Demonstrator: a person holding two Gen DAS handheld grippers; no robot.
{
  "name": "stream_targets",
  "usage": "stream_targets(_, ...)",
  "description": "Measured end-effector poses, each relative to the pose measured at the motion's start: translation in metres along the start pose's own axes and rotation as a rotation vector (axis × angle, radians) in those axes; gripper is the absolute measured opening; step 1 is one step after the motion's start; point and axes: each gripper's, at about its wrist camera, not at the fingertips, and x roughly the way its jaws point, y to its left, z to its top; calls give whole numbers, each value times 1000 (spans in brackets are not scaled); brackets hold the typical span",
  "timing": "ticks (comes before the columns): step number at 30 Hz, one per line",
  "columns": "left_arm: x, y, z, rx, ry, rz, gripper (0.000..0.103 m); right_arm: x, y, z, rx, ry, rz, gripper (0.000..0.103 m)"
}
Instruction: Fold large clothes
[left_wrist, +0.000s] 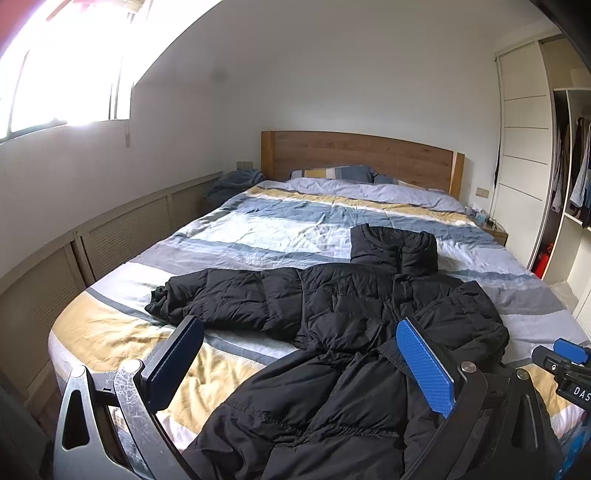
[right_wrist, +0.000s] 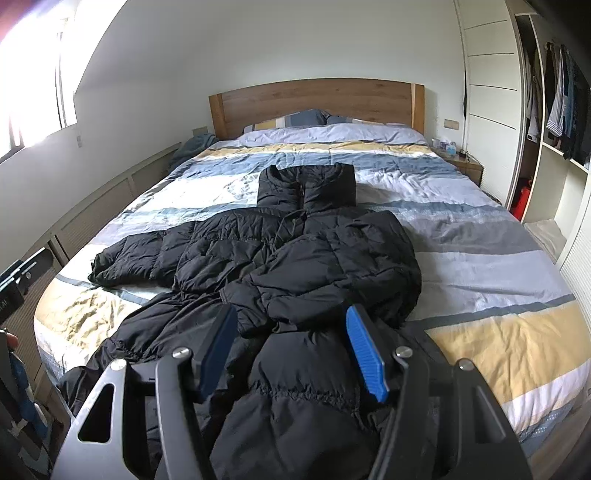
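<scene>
Left wrist: black puffer coat (left_wrist: 332, 314) is spread on striped duvet (left_wrist: 258, 229); left gripper (left_wrist: 299, 362) is held w/ fingers apart, nothing clamped. Right wrist: right gripper (right_wrist: 291, 354) likewise apart above coat hem, empty.

Left gripper (left_wrist: 310, 365): grey scratched metal frame with triangular cut-outs, silver screws, and blue ribbed fingers (left_wrist: 424, 365). Right gripper (right_wrist: 291, 354): same black-and-grey build.

The black jacket (right_wrist: 295, 258) has its hem cut off at the bottom edge, 1 sleeve folded under.
</scene>
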Motion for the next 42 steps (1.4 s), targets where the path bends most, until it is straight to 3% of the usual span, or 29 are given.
stream_targets(7,3,4,1,10,27,-33,102,3,-9,-4,35,8,-21,60)
stream_targets(13,17,25,3,-16,82,-110,102,1,-11,-4,52,13,-58,60)
stream_targets(17,32,55,6,-38,125,-156,102,6,-13,-2,61,27,-91,60)
stream_targets(25,80,151,15,-103,190,-132,102,25,2,10,48,50,-104,60)
stream_targets(32,157,254,1,-281,328,-179,102,46,9,18,35,83,-108,60)
stream_targets(38,230,333,-30,-581,399,-263,101,60,-1,21,59,108,-143,60)
stream_targets(42,269,359,-48,-749,407,-312,97,70,-7,19,61,135,-174,60)
